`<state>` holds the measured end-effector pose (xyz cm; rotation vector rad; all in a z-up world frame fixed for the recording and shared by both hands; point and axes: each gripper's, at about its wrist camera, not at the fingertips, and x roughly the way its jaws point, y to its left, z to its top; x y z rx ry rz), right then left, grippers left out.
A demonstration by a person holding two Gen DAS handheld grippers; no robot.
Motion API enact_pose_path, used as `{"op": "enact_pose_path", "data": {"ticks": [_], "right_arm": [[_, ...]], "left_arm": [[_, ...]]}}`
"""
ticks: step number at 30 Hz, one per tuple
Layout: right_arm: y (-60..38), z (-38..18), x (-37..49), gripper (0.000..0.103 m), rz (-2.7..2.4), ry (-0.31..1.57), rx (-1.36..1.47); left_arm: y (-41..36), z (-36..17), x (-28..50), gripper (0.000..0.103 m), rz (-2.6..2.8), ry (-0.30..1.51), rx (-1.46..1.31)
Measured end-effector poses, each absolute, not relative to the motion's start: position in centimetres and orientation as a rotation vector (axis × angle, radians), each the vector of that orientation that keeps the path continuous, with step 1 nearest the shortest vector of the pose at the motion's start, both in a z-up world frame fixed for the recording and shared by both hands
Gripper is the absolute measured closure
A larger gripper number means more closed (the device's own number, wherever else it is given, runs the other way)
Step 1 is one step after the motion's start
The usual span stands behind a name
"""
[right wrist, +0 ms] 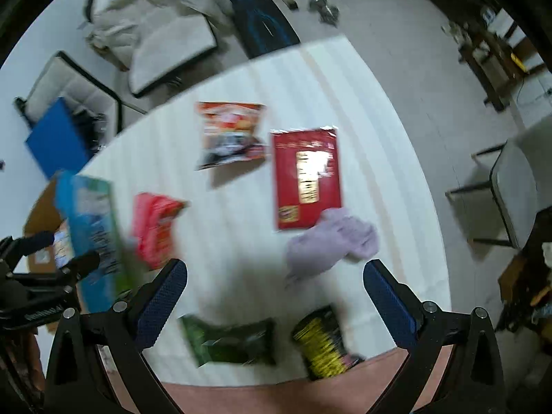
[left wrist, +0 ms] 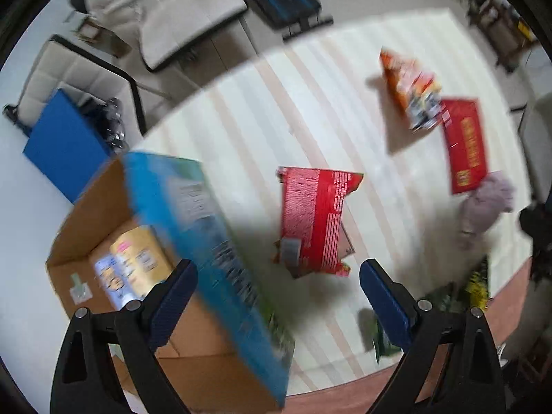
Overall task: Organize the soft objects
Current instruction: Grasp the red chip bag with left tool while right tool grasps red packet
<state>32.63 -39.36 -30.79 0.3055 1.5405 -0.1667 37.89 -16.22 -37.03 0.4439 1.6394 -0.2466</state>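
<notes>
The table [right wrist: 362, 110] wears a white cloth with pale stripes, its reddish wood edge showing along the near side. Lying on it: an orange snack bag [right wrist: 229, 134] toward the far side, a flat red packet [right wrist: 307, 179] just beside it, and a lilac cloth [right wrist: 331, 241] touching that packet's near corner. A red bag [right wrist: 155, 229] sits left. At the near edge, a green pack [right wrist: 229, 343] and a black-and-yellow pack [right wrist: 322, 345] lie side by side.

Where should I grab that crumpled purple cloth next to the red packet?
Probably from straight above. The purple cloth lies bunched in a loose heap on the white table cover, so pinch its raised middle folds. Keep off its upper edge, which touches the red packet.
</notes>
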Motion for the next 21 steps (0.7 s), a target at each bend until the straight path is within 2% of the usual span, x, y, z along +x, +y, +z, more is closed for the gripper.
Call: {"op": "enact_pose_path", "data": {"ticks": [6,8,12,14,15,17,20,21], "right_arm": [[-42.3,-37.0,35.7,0.000,-0.195,1.634,0.322],[-42.8,-38.6,36.4,0.000,-0.193,1.656,0.334],[-43.3,-41.6,37.9,0.000,-0.186,1.698,0.368],[-43.4,-42.5,38.4,0.000,-0.190,1.706,0.369],[-43.4,-43.0,38.6,0.000,-0.190,1.711,0.374],[-43.4,-43.6,38.7,0.000,-0.190,1.720,0.379],[-43.2,-44.3,38.8,0.005,-0.205,1.734,0.358],[-43.0,-44.3,38.8,0.008,-0.221,1.736,0.328]], "left_arm": [[-18.2,-43.4,39.4,0.007,-0.202,1.751,0.505],[-19.0,-44.0,39.5,0.007,-0.178,1.716,0.557],[-19.7,-45.3,39.3,0.007,-0.220,1.789,0.470],[-20.0,-46.1,38.9,0.014,-0.217,1.799,0.485],[-19.9,-46.7,38.7,0.026,-0.210,1.817,0.488],[-19.4,-46.9,38.7,0.030,-0.214,1.833,0.425],[-19.2,-46.9,38.2,0.045,-0.224,1.850,0.353],[-19.3,-46.8,38.0,0.053,-0.224,1.849,0.337]]}}
